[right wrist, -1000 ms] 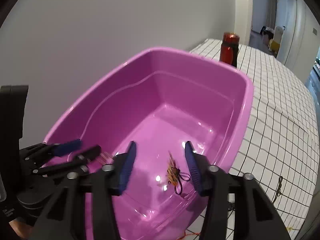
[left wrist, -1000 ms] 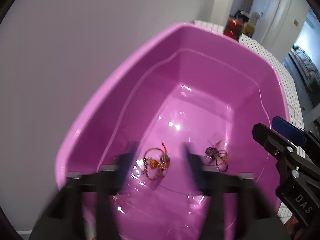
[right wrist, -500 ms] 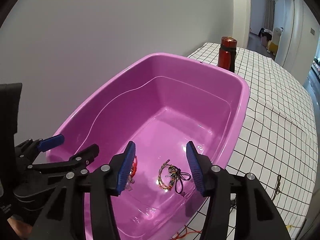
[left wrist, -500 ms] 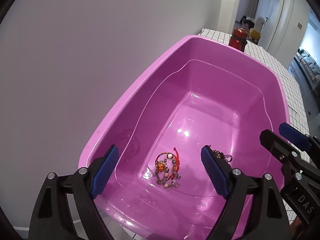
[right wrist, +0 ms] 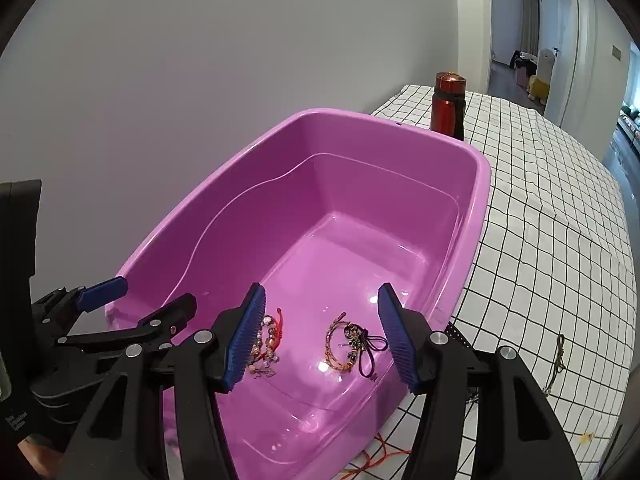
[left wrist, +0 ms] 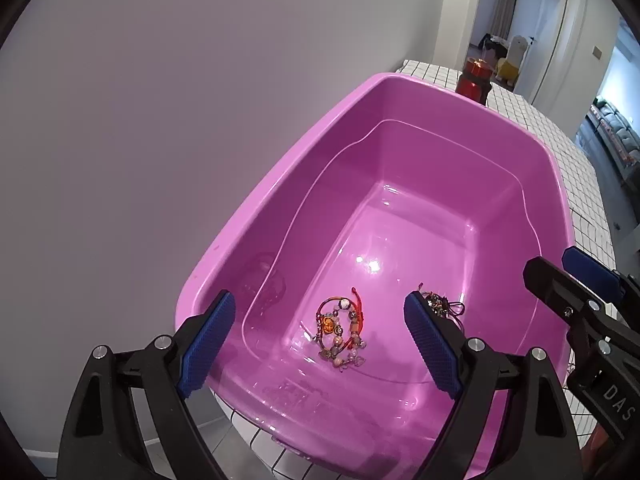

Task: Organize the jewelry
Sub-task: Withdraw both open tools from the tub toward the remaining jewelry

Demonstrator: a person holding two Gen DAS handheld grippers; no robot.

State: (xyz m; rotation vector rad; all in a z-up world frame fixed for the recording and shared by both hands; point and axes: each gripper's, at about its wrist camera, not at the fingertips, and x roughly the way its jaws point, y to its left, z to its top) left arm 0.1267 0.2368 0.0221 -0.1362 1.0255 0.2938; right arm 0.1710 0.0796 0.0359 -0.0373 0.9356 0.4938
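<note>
A pink plastic tub (left wrist: pixel 280 184) (right wrist: pixel 476 216) stands on the table against the wall. On its floor lie a beaded bracelet with a red cord (left wrist: pixel 340 332) (right wrist: pixel 268 344) and a gold bracelet with a purple cord (right wrist: pixel 352 346) (left wrist: pixel 442 306), the latter partly hidden in the left wrist view. My left gripper (left wrist: pixel 319 298) (right wrist: pixel 148 300) hangs open above the beaded one, holding nothing. My right gripper (right wrist: pixel 322 294) (left wrist: pixel 580 292) hovers over the gold one. Its jaws are opening, with nothing between the pads.
A red bottle (right wrist: pixel 448 104) (left wrist: pixel 474 80) stands behind the tub's far rim. A black-and-white checked cloth (right wrist: pixel 540 220) covers the table to the right, with a thin chain (right wrist: pixel 560 356) on it and an orange cord (right wrist: pixel 384 456) near the tub's front corner. A grey wall runs along the left.
Both grippers have drawn back and up from the tub floor. The left jaws have spread wide. The right jaws have widened, and the gold bracelet now lies flat on the floor.
</note>
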